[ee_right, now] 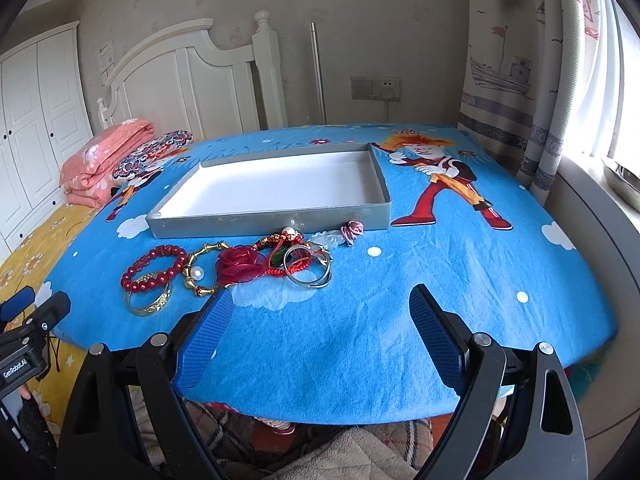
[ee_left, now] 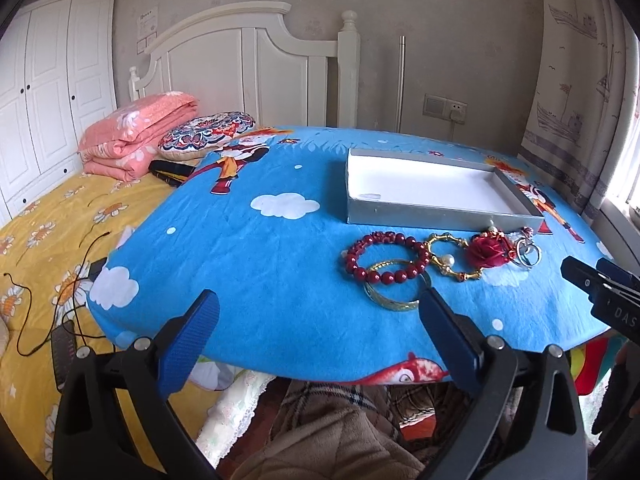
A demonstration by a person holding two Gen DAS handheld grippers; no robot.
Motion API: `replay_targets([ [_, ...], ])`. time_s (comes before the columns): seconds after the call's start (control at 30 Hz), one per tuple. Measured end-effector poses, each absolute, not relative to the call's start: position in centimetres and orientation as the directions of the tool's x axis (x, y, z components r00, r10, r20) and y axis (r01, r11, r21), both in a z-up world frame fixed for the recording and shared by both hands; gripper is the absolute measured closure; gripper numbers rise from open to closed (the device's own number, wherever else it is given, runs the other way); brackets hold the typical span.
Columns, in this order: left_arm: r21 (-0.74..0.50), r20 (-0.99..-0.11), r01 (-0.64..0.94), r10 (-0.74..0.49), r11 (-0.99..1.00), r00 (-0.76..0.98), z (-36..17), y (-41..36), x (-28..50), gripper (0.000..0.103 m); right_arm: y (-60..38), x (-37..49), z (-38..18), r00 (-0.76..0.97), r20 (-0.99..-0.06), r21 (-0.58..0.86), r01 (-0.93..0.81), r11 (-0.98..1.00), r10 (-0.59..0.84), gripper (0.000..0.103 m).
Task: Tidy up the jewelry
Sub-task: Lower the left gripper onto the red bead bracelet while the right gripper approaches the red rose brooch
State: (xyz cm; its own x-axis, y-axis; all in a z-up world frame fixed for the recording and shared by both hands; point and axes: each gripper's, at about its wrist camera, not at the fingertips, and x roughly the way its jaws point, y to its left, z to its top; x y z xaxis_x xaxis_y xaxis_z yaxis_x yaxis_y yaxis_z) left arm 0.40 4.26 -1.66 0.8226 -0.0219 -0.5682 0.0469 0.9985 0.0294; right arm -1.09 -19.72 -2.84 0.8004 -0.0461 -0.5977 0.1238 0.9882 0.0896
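Note:
Jewelry lies in a row on the blue cartoon tablecloth (ee_right: pixel 340 340) in front of a shallow grey tray (ee_right: pixel 280 222) with a white, empty inside. From left: a red bead bracelet (ee_right: pixel 154 268), a gold bangle (ee_right: pixel 148 304), a gold bamboo bracelet with a pearl (ee_right: pixel 200 272), a red rose (ee_right: pixel 238 266), a red cord bracelet (ee_right: pixel 292 258), a silver bangle (ee_right: pixel 310 276), a pink knot charm (ee_right: pixel 352 230). My right gripper (ee_right: pixel 320 300) is open and empty, just in front of the rose. My left gripper (ee_left: pixel 320 300) is open and empty, near the gold bangle (ee_left: pixel 396 292) and red beads (ee_left: pixel 384 258). The tray (ee_left: pixel 440 216) lies beyond.
A bed with a yellow flowered sheet (ee_left: pixel 40 240), folded pink quilt (ee_left: pixel 136 136) and patterned cushion (ee_left: pixel 208 136) lies left. Black cables (ee_left: pixel 72 280) lie on it. Curtains and a window sill (ee_right: pixel 580 184) stand right. The other gripper shows at each view's edge (ee_left: pixel 600 292).

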Motion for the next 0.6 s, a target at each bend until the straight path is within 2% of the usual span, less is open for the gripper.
replay_targets([
  [0.1, 0.107, -0.549, 0.057, 0.011, 0.993, 0.836, -2.1, 3.3, 2.5, 0.006, -19.1, -0.1, -3.3, 0.802, -0.597, 0.101, 0.071, 0.992, 0.003, 0.019],
  [0.23, 0.064, -0.59, 0.073, -0.022, 0.995, 0.807, -3.1, 2.9, 5.6, 0.006, -17.5, 1.1, -3.8, 0.799, -0.599, 0.081, 0.001, 0.997, 0.047, 0.02],
  [0.43, 0.034, -0.637, 0.094, -0.051, 0.995, 0.769, -4.7, 2.2, 8.9, 0.006, -16.5, 2.2, -4.4, 0.8, -0.597, 0.065, -0.021, 0.998, 0.056, 0.03],
  [0.53, 0.023, -0.653, 0.097, -0.059, 0.995, 0.755, -5.1, 2.1, 10.2, 0.012, -16.7, 2.6, -4.7, 0.795, -0.604, 0.074, -0.025, 0.997, 0.065, 0.033],
  [0.6, -0.004, -0.669, 0.098, -0.075, 0.995, 0.739, -5.3, 2.3, 11.0, 0.019, -16.7, 2.5, -4.7, 0.801, -0.595, 0.076, -0.032, 0.997, 0.071, 0.039],
])
